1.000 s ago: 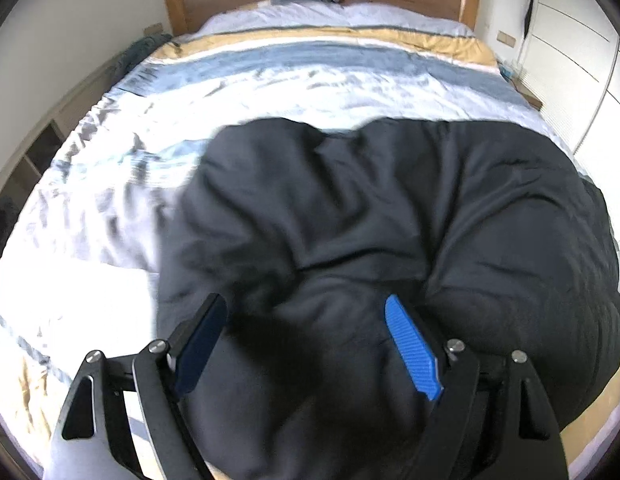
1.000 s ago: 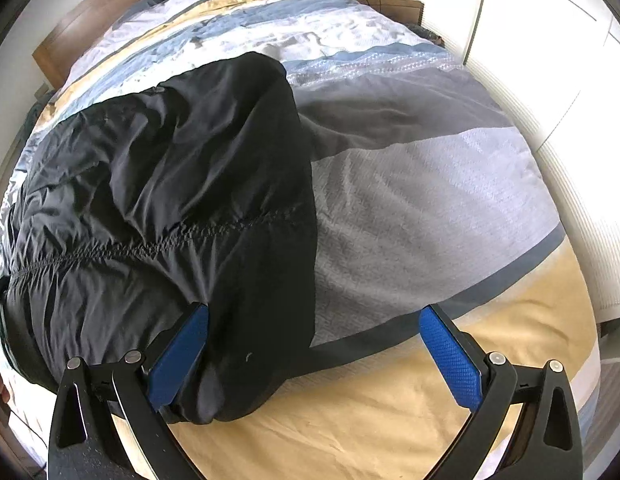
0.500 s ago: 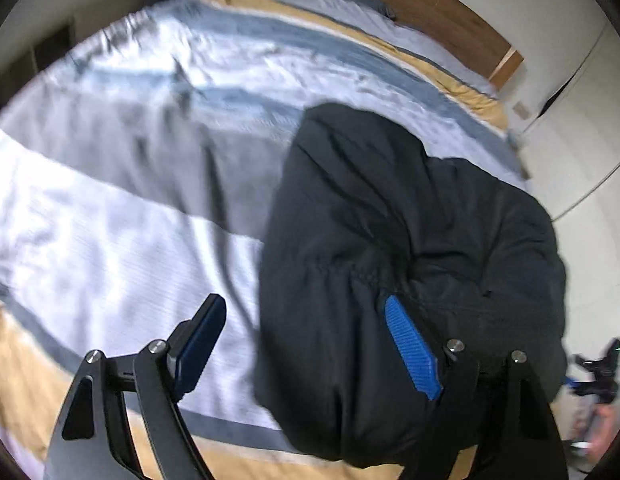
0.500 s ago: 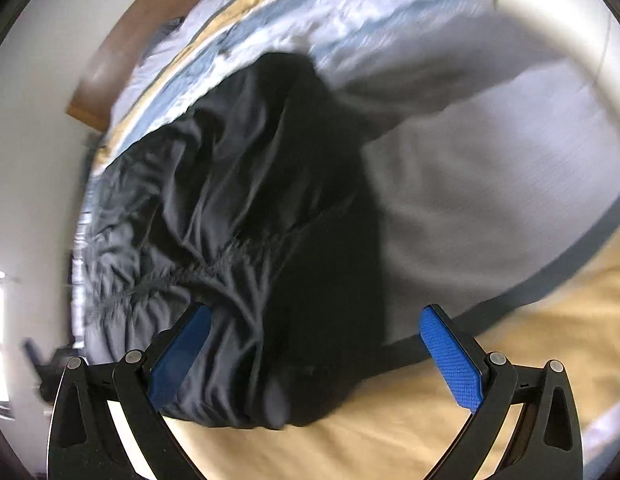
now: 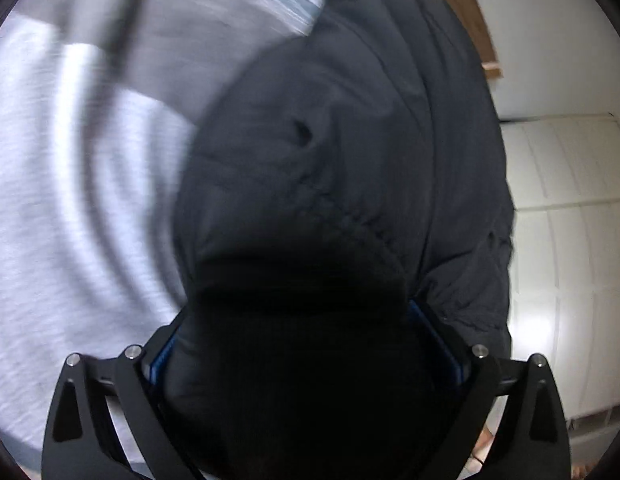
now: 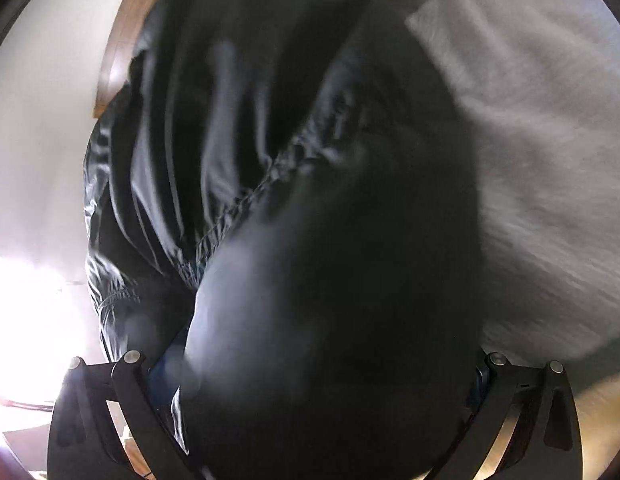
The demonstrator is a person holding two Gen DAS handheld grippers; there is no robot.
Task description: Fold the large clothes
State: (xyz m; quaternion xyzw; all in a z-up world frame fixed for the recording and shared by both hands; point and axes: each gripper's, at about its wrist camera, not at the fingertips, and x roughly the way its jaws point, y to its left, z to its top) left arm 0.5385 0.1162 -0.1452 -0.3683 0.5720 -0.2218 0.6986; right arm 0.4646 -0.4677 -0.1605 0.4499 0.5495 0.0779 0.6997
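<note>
Filling both views, the black jacket point(image 5: 334, 184) bulges between the fingers of each hand-held gripper.

Left hand-held gripper point(image 5: 305, 340): its 2 fingers stand wide apart, with a thick bunch of the jacket packed between them and pressed against both blue pads point(image 5: 438, 344), though the cloth hides whether they truly clamp it. Right hand-held gripper point(image 6: 322, 372): equally wide, its gap crammed with dark cloth that covers nearly all of both pads, so I cannot tell whether it grips. Beyond the left one, the jacket stretches up toward the wooden headboard point(image 5: 470, 12); the striped grey-and-white bed cover point(image 5: 69, 200) lies left of the jacket, white wardrobe doors point(image 5: 570, 208) to its right. Both views are motion-blurred.
</note>
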